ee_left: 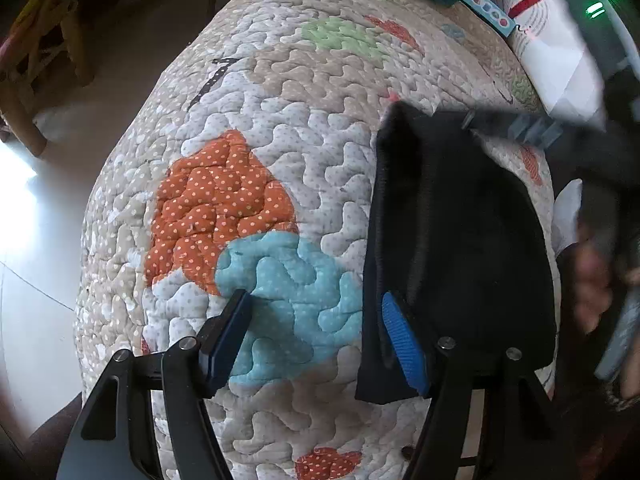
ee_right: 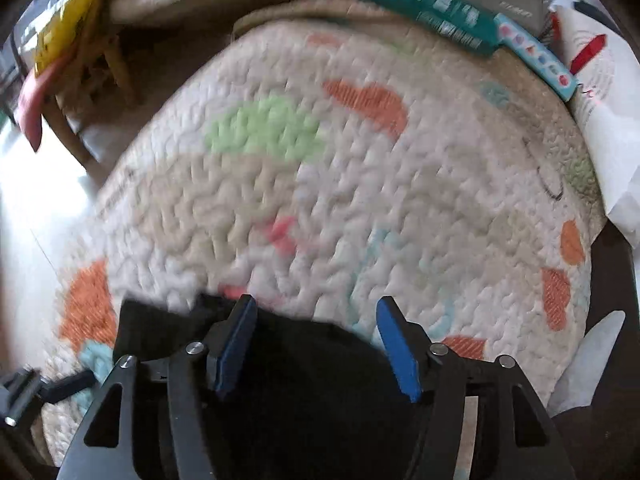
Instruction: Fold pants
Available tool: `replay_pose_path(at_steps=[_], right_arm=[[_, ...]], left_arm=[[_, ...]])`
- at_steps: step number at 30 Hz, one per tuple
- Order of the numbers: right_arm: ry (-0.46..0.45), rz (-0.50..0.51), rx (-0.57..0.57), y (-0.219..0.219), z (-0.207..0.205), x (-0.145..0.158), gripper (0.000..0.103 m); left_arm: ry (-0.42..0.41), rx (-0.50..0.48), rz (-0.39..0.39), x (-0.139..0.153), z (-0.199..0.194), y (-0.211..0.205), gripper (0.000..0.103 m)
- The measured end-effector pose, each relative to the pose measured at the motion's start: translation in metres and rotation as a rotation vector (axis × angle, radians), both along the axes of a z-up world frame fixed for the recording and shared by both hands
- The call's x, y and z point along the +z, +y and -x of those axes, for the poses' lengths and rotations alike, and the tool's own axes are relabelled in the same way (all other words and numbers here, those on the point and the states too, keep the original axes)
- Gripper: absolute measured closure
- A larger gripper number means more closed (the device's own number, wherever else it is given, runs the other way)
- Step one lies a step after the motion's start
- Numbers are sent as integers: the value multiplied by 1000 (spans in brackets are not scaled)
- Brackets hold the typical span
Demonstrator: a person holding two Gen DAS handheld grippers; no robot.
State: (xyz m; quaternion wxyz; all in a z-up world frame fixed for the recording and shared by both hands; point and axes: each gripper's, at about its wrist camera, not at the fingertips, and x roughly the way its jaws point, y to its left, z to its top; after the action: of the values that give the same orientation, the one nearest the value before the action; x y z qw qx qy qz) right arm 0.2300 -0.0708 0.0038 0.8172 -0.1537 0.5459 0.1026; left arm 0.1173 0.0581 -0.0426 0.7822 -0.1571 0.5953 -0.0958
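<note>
Left gripper jaws apart, right gripper jaws apart; black pants folded small on the quilt.

Item one, left: my left gripper hangs over the blue patch, nothing clamped; its right pad sits at the near left edge of the pants, and I cannot tell whether it touches the cloth. Item two, centre: the pants lie as a compact dark bundle, layered edges showing along the left side, near the right edge of the quilt. Item three, right: my right gripper holds nothing, the bundle low between and under its fingers, this view blurred. Status, by my judgement: folding largely done, both grippers off the cloth. Remaining: perhaps one last squaring of the edges, otherwise clear away.
</note>
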Motion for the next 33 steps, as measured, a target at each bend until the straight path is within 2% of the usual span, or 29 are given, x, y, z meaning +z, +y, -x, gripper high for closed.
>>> replay_pose_path(at_steps=[2,4,6,8,10,11,14,15,17,20,22,23,25,27,30,33], right_arm=[[-44,-81,8,-4,4,19,36],[-24,-161,53,-3,9,29,36],[17,-180,111,5,14,26,36],[36,-95,169,20,20,12,33],[47,48,191,30,22,-11,24],[56,79,184,34,22,-19,19],[79,60,117,30,17,-30,10],[91,38,101,28,15,-29,11],[56,-24,95,19,15,-13,12],[-88,-109,34,-10,21,33,12],[-149,-156,-17,-37,31,56,11],[-178,-162,-46,-55,41,64,11],[-196,-156,-79,-77,57,67,11],[-179,-157,-113,-105,80,54,11],[-147,-165,-143,-125,115,29,11],[-98,-211,-158,-131,138,4,11]], left_arm=[[0,1,-8,0,0,-1,37],[-1,2,-13,0,-1,-2,37],[-2,1,-17,-1,-3,-4,37],[-4,1,-15,-1,-5,-5,37],[-4,0,-14,-2,-5,-5,37],[-3,0,-15,-1,-5,-6,37],[-2,1,-12,-1,-4,-5,36],[-1,-1,-7,-1,-4,-5,36],[5,7,31,0,-3,2,36],[11,82,179,4,-7,26,36],[-9,141,257,9,-8,43,36],[-36,158,264,13,-7,49,36],[-82,150,221,22,-5,47,36],[-113,115,176,27,-4,35,36],[-120,41,132,23,-2,11,36],[-113,-3,44,13,-3,-4,35]])
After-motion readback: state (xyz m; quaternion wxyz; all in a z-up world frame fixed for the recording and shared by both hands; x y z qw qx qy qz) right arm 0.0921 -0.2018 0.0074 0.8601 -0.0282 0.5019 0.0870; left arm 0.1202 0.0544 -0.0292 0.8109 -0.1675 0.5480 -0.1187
